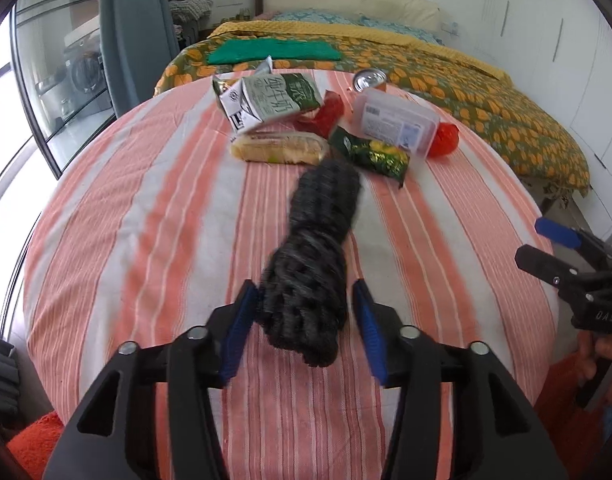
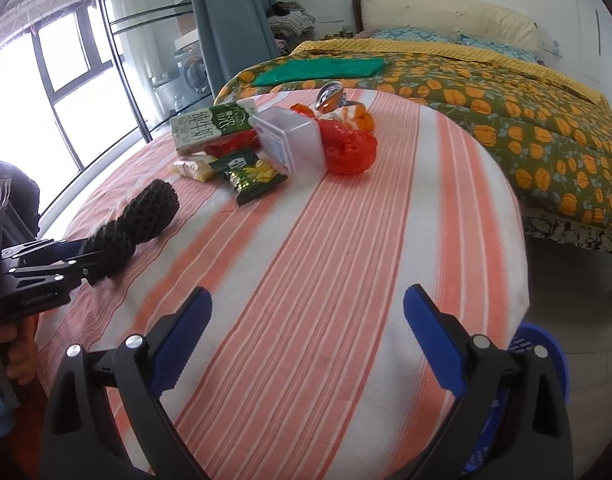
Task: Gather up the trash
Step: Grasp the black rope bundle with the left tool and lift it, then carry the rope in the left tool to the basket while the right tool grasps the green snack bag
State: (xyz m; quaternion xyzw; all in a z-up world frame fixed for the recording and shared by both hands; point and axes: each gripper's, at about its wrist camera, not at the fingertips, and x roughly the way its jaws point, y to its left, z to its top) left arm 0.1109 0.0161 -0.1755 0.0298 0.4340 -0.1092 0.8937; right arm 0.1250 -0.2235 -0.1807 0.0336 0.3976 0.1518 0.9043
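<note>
Foam net (image 1: 310, 248), black, lies on the striped tablecloth (image 1: 145, 240), near end between the left gripper (image 1: 306, 332) pads; whether they already pinch it, I cannot tell. Step: first pickup, I judge; next calls for a firm squeeze, then lift. Right gripper (image 2: 306, 344) hovers spread, empty. Only its view shows a blue basket (image 2: 546, 356) beside the table, likely the bin.
</note>
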